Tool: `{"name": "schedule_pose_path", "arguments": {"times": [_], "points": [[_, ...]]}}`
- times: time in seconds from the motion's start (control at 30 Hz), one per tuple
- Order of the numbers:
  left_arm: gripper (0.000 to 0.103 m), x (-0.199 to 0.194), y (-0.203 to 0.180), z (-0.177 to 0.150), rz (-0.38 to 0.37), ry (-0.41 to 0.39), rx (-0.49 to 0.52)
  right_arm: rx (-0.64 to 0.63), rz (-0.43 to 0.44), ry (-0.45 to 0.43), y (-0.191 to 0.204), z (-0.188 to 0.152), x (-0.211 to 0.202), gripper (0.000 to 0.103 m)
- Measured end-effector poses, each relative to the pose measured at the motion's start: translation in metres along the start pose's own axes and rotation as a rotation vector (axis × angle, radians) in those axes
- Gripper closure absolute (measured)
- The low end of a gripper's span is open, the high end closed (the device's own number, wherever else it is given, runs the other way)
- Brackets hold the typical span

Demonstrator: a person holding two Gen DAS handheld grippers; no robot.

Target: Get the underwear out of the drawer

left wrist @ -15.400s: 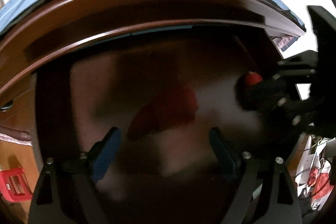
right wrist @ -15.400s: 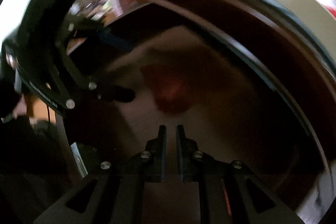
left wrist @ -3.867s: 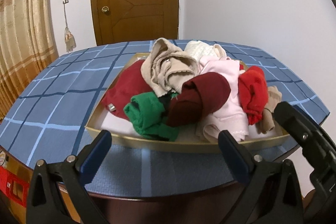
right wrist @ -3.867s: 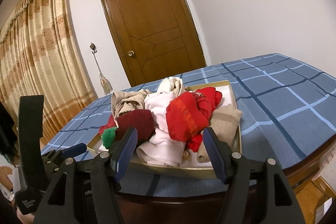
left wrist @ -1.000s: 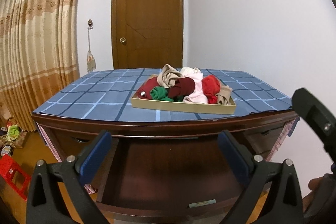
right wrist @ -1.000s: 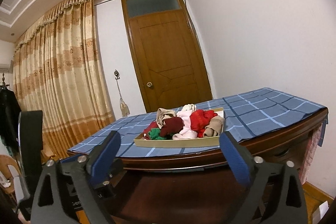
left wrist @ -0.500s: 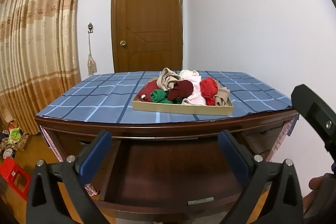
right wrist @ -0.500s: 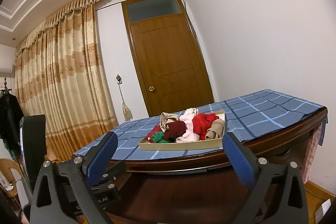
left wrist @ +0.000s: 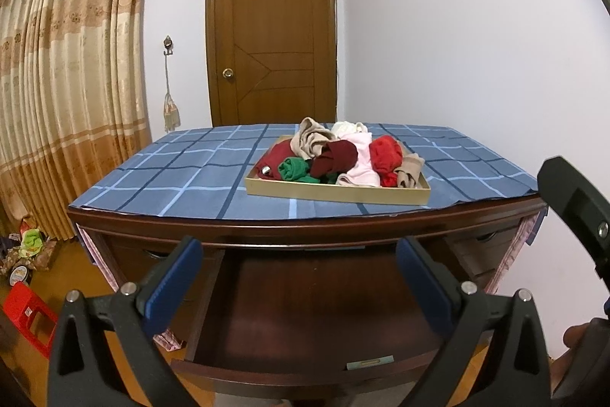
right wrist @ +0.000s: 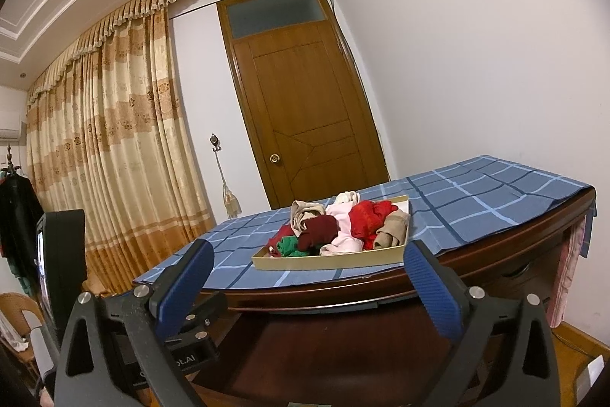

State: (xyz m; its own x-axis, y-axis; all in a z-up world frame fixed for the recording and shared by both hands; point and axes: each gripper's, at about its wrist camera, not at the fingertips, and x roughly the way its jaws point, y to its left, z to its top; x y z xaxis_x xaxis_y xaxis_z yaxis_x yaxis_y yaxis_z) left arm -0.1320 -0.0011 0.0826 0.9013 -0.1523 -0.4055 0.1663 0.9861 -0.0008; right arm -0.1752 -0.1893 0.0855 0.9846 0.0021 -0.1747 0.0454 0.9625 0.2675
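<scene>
A pile of underwear [left wrist: 335, 155] in red, maroon, green, pink and beige lies in a shallow tan tray [left wrist: 335, 194] on the table's blue checked cloth; it also shows in the right wrist view [right wrist: 335, 227]. Below the table edge the dark wooden drawer [left wrist: 305, 308] stands pulled open, and the part of its inside that shows holds nothing. My left gripper [left wrist: 301, 281] is open and empty, held back in front of the drawer. My right gripper [right wrist: 305, 281] is open and empty, level with the table edge.
The table [left wrist: 267, 227] has side drawers [left wrist: 480, 243]. A wooden door [left wrist: 272, 37] and curtains [left wrist: 68, 94] stand behind. A red stool [left wrist: 26, 315] and clutter lie on the floor at left. The other gripper's body [right wrist: 61, 254] shows at the left of the right wrist view.
Both grippers have drawn a little further back and up from the table. The tray looks smaller and the open drawer shows more fully. Both stay open and empty.
</scene>
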Motion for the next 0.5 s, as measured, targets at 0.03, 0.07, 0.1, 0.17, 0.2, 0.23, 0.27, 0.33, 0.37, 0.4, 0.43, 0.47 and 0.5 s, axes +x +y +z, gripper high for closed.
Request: {"name": "schedule_pose_path", "arguments": {"times": [0.03, 0.07, 0.1, 0.17, 0.2, 0.23, 0.27, 0.33, 0.37, 0.4, 0.43, 0.47, 0.5], "points": [[0.000, 0.0003, -0.0002, 0.0001, 0.001, 0.001, 0.000, 0.001, 0.001, 0.000, -0.0001, 0.0005, -0.0006, 0.002], [0.000, 0.0011, -0.0004, 0.0004, 0.001, 0.001, 0.001, 0.000, 0.002, 0.000, -0.0001, 0.0005, -0.0006, 0.002], [0.000, 0.0012, -0.0007, 0.0004, 0.000, 0.002, 0.000, 0.000, 0.000, 0.000, 0.0001, 0.0003, -0.0007, 0.002], [0.000, 0.0009, -0.0003, 0.0003, -0.004, 0.002, -0.001, -0.003, -0.001, -0.001, -0.0001, 0.0003, -0.0007, 0.002], [0.000, 0.0008, -0.0003, 0.0001, -0.004, 0.001, -0.001, -0.005, -0.003, -0.002, -0.0003, 0.0005, -0.0009, 0.002], [0.000, 0.0005, -0.0005, -0.0001, -0.002, 0.000, 0.000, -0.008, -0.006, -0.003, -0.0005, 0.0009, -0.0010, 0.002], [0.000, 0.0003, -0.0003, 0.0000, 0.000, 0.000, 0.002, -0.009, -0.007, -0.002, -0.0010, 0.0010, -0.0011, 0.002], [0.000, 0.0002, -0.0008, 0.0002, 0.001, 0.000, 0.006, -0.006, -0.006, -0.002, -0.0024, 0.0020, -0.0011, 0.002], [0.000, 0.0000, -0.0006, 0.0003, 0.003, -0.001, 0.007, -0.006, -0.006, -0.003, -0.0028, 0.0022, -0.0010, 0.002], [0.000, -0.0001, -0.0005, 0.0004, 0.004, -0.002, 0.008, -0.005, -0.008, -0.004, -0.0029, 0.0025, -0.0012, 0.002], [0.000, 0.0001, -0.0006, 0.0004, 0.005, -0.002, 0.009, -0.005, -0.009, -0.005, -0.0030, 0.0028, -0.0011, 0.002], [0.000, 0.0003, -0.0006, 0.0005, 0.006, -0.001, 0.010, -0.004, -0.010, -0.007, -0.0032, 0.0030, -0.0011, 0.002], [0.000, 0.0003, -0.0006, 0.0004, 0.006, -0.001, 0.010, -0.003, -0.011, -0.009, -0.0030, 0.0032, -0.0012, 0.002]]}}
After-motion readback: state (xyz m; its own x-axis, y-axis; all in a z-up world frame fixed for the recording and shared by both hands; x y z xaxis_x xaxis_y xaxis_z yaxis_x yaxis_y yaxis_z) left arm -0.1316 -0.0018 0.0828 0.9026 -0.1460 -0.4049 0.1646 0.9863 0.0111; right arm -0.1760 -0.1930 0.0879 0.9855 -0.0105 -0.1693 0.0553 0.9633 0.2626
